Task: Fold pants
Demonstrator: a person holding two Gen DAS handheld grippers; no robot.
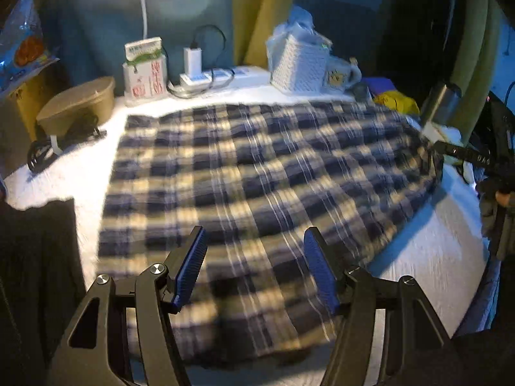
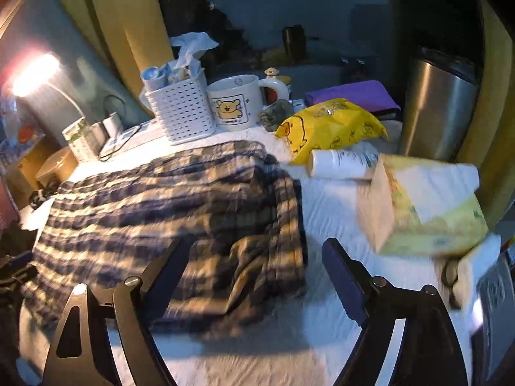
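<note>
The plaid pants (image 1: 257, 173) in navy and cream lie spread flat on the white table (image 1: 444, 251). My left gripper (image 1: 256, 251) is open and empty, hovering above the near part of the pants. In the right wrist view the pants (image 2: 167, 202) show a bunched, folded end (image 2: 267, 267) at their right side. My right gripper (image 2: 254, 263) is open and empty above that end. The right gripper also shows in the left wrist view (image 1: 463, 154) at the far right edge of the pants.
Along the back stand a white basket (image 2: 183, 115), a bear mug (image 2: 233, 103), a yellow bag (image 2: 331, 128), a white bottle (image 2: 341, 164), a tissue box (image 2: 425, 206) and a steel canister (image 2: 437, 106). A charger (image 1: 193, 64), cartons (image 1: 145, 67) and a tan bowl (image 1: 77, 103) stand at the left.
</note>
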